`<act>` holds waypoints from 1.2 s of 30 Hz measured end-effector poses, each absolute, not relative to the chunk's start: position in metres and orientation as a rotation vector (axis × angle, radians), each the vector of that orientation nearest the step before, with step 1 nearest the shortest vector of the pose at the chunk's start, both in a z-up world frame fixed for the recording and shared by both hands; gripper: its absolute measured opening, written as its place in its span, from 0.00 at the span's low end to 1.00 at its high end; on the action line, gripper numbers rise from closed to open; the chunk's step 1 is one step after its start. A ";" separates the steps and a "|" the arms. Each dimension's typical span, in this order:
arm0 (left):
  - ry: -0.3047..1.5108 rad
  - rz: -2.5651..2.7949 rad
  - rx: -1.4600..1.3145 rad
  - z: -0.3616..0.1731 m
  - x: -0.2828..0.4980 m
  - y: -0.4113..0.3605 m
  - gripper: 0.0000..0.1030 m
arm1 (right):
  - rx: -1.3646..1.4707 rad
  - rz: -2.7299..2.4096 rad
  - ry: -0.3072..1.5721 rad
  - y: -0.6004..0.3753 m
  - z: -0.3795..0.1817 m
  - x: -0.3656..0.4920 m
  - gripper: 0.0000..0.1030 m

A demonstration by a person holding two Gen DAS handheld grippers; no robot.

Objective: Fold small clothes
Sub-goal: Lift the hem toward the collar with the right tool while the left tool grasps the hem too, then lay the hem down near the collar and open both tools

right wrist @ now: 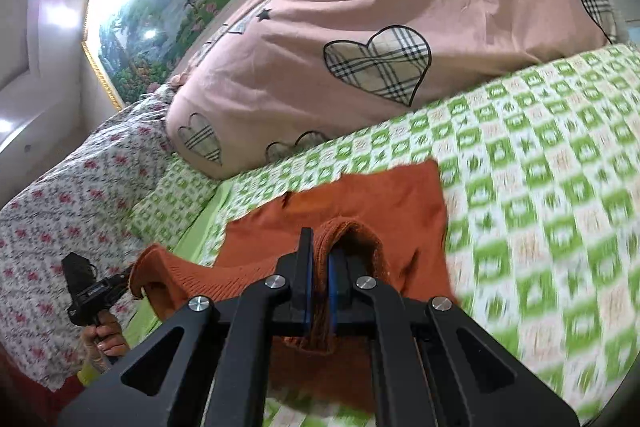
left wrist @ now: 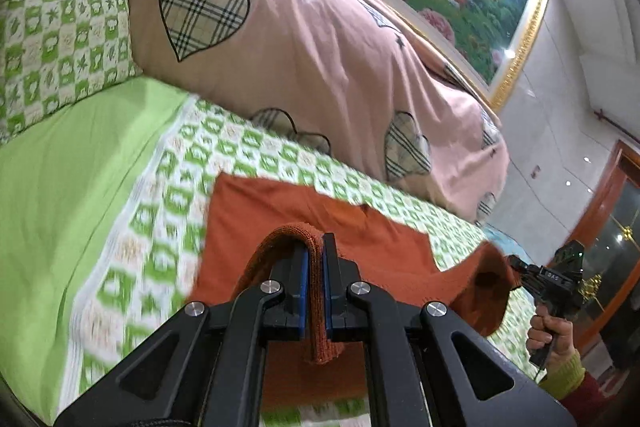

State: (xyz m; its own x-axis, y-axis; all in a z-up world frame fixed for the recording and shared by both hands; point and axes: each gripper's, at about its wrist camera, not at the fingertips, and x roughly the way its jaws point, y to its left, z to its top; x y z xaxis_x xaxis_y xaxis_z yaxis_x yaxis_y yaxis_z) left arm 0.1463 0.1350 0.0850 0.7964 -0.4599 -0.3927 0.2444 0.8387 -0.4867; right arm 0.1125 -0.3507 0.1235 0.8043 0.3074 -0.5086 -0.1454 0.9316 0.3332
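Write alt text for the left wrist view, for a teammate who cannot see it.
The left gripper is shut on a ribbed edge of the orange garment, which lies across the green checked bedsheet. At the right edge the right gripper pinches another part of it; a pink heart-patterned duvet is heaped behind.

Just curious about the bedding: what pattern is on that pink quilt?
Beige plaid hearts outlined in black on the pink quilt, with small black stars; clearest in the left wrist view.
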 end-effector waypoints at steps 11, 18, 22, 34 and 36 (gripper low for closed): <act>0.619 -0.321 -0.429 0.048 0.251 0.132 0.03 | 0.312 0.142 0.688 -0.381 0.084 0.208 0.07; 0.715 -0.261 -0.460 0.007 0.294 0.138 0.04 | 0.305 0.088 0.795 -0.390 0.048 0.248 0.07; 0.787 -0.231 -0.410 -0.009 0.304 0.132 0.06 | 0.305 0.045 0.884 -0.395 0.027 0.263 0.08; 0.867 -0.414 -0.367 -0.003 0.228 0.085 0.24 | 0.191 0.086 0.778 -0.366 0.060 0.203 0.42; 0.911 -0.486 -0.309 -0.008 0.224 0.055 0.24 | 0.086 0.239 0.847 -0.331 0.051 0.196 0.42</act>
State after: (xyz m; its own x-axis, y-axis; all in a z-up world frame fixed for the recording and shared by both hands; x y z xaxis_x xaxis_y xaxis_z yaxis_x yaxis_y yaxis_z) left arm 0.2244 0.0545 -0.0085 0.5168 -0.5252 -0.6761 0.2698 0.8494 -0.4536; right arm 0.1960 -0.3311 0.0508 0.6375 0.2431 -0.7311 -0.1751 0.9698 0.1698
